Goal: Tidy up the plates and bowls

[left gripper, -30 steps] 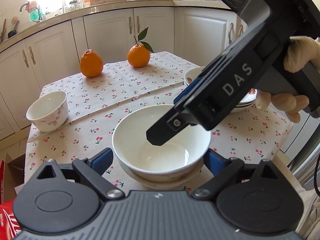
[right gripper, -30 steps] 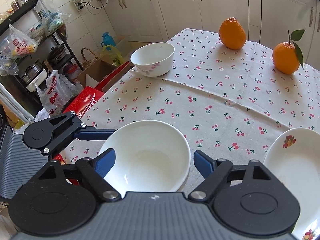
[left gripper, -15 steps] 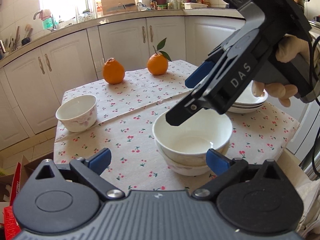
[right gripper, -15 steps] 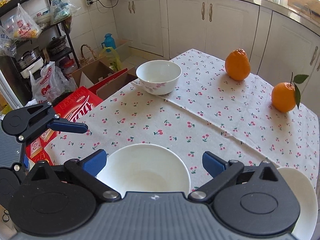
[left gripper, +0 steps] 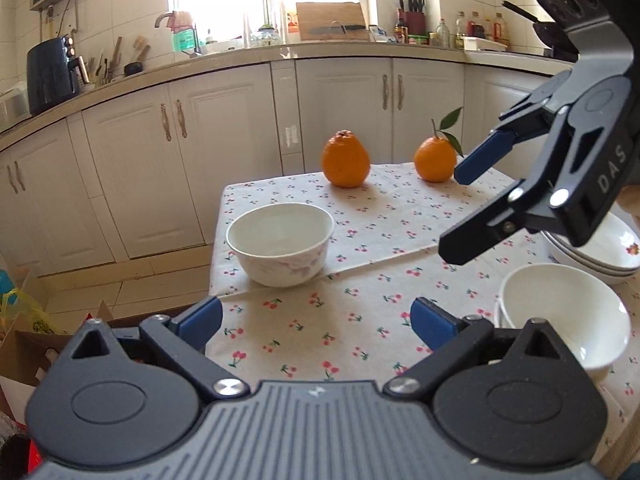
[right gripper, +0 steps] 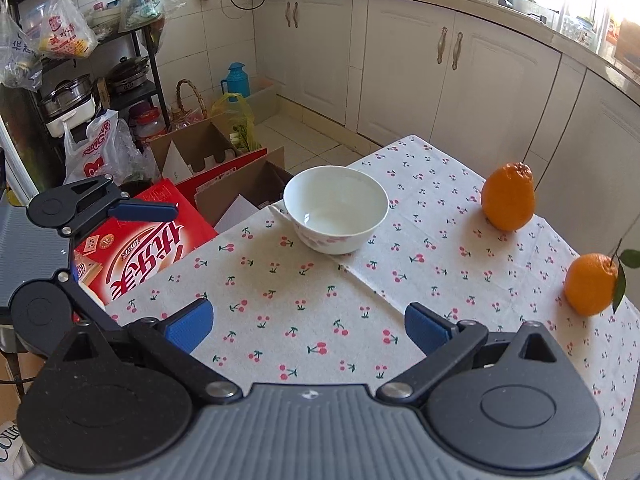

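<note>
A white bowl with pink flowers (left gripper: 281, 243) stands alone near the table's left edge; it also shows in the right wrist view (right gripper: 336, 208). A plain white bowl (left gripper: 564, 316) sits nested on another at the right, in front of a stack of white plates (left gripper: 600, 252). My left gripper (left gripper: 316, 320) is open and empty over the cloth, short of the flowered bowl. My right gripper (right gripper: 308, 326) is open and empty; in the left wrist view it (left gripper: 460, 208) hangs above the table to the right of the flowered bowl.
Two oranges (left gripper: 346, 159) (left gripper: 435, 159) sit at the far side of the cherry-print tablecloth (left gripper: 360, 320). Cardboard boxes (right gripper: 224, 160) and a red carton (right gripper: 140, 252) stand on the floor beside the table. White cabinets (left gripper: 200, 152) line the wall behind.
Both grippers have drawn back and swung left, away from the stacked plain bowl toward the flowered bowl. The plain bowl has stayed on the table.
</note>
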Tool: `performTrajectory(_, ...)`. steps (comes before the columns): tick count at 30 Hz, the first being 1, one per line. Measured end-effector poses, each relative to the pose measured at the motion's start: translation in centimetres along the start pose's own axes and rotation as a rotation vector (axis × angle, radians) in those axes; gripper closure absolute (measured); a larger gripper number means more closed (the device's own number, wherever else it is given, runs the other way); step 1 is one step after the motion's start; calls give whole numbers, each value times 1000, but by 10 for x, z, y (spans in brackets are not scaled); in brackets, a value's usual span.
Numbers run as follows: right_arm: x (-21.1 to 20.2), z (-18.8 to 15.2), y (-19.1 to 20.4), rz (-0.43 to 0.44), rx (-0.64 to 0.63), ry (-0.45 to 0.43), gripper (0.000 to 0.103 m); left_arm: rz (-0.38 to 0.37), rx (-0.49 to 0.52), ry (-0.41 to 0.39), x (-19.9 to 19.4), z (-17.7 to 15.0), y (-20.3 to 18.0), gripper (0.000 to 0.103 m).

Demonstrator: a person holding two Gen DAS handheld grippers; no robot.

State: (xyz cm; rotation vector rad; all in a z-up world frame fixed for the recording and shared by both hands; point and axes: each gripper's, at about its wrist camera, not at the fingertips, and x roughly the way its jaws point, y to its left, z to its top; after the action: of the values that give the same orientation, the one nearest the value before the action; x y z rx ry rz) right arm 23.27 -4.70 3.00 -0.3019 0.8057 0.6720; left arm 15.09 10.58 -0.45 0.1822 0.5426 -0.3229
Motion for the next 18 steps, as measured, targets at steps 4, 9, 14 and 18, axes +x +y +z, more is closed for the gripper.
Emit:
performTrajectory(4, 13, 21, -9, 26, 0, 14, 0, 12, -25, -6, 25, 8, 13, 3)
performTrajectory(9, 37, 47, -26, 42, 20, 38, 0, 29, -14, -11, 52, 13, 19, 3)
performTrajectory(14, 64, 66, -41, 77, 14, 74, 0, 29, 0, 8, 75, 16, 23, 3)
performTrajectory(18, 86, 79, -50, 112, 4, 99, 1, 21, -8, 15, 91, 18, 29, 3)
